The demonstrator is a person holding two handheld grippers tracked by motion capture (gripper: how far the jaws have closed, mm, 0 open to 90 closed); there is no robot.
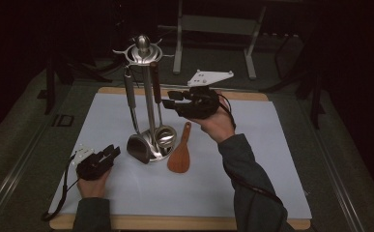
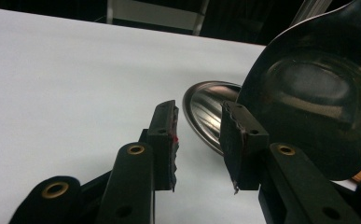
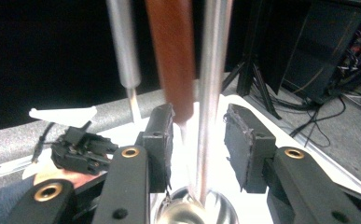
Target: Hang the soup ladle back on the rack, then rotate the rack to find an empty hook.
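A steel utensil stand (image 1: 148, 96) rises from the white mat, with a steel-handled scoop (image 1: 137, 145) and a brown-handled ladle (image 1: 165, 135) hanging from its top ring. A wooden rice paddle (image 1: 180, 155) lies flat just right of the stand's base. My right gripper (image 1: 167, 99) is raised beside the ladle's brown handle (image 3: 173, 56). In the right gripper view it (image 3: 199, 121) is open, with the handle and the stand's pole (image 3: 211, 93) just beyond the gap and nothing clamped. My left gripper (image 1: 113, 151) rests low on the mat, left of the scoop. It (image 2: 199, 121) is open and holds nothing, facing the scoop (image 2: 318, 93).
The white mat (image 1: 252, 159) lies on a wooden board (image 1: 175, 223). The stand's round base (image 2: 206, 109) is close ahead of the left jaws. A metal frame (image 1: 213, 24) stands behind the table, and dark floor surrounds it.
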